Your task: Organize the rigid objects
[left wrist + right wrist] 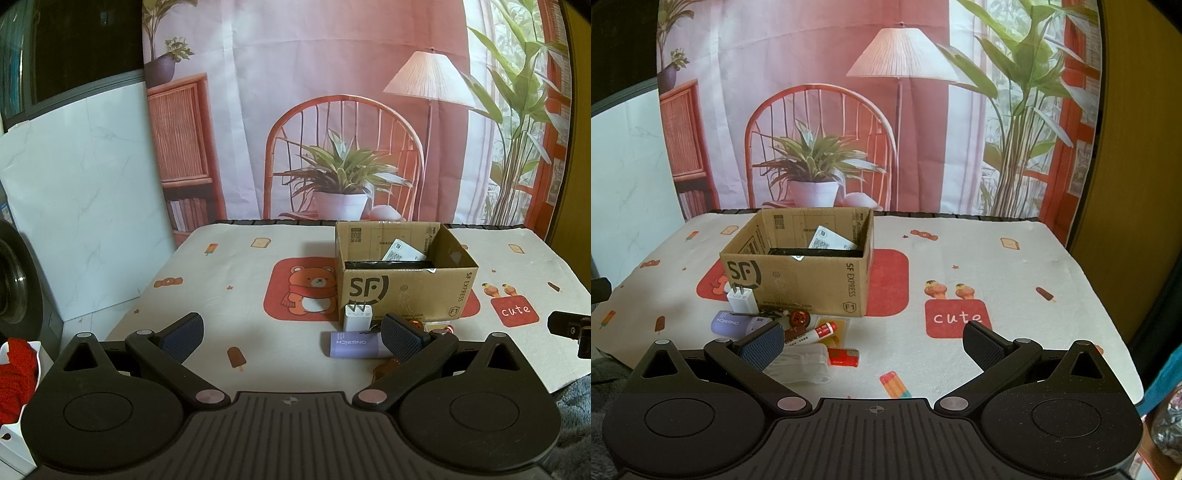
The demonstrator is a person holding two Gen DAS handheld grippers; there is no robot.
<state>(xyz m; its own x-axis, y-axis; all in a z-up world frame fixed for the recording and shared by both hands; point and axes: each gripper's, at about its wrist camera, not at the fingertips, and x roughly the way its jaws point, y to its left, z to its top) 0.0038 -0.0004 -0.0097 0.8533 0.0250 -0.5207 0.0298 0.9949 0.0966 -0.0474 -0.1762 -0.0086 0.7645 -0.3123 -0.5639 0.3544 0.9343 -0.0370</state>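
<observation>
We hover both hand-held grippers, left (291,334) and right (873,341), spread and empty, before the cardboard box (798,280), since the clutter (812,336) lies at its front wall.

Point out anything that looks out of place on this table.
Small items lie loose in a heap on the cloth in front of the cardboard box rather than in it: white charger, purple case, tube, clear plastic case, red lighter. Nothing looks spilled or broken.

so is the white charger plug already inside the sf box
No, the white charger plug stands prongs up on the tablecloth, outside the front wall of the cardboard box.
</observation>
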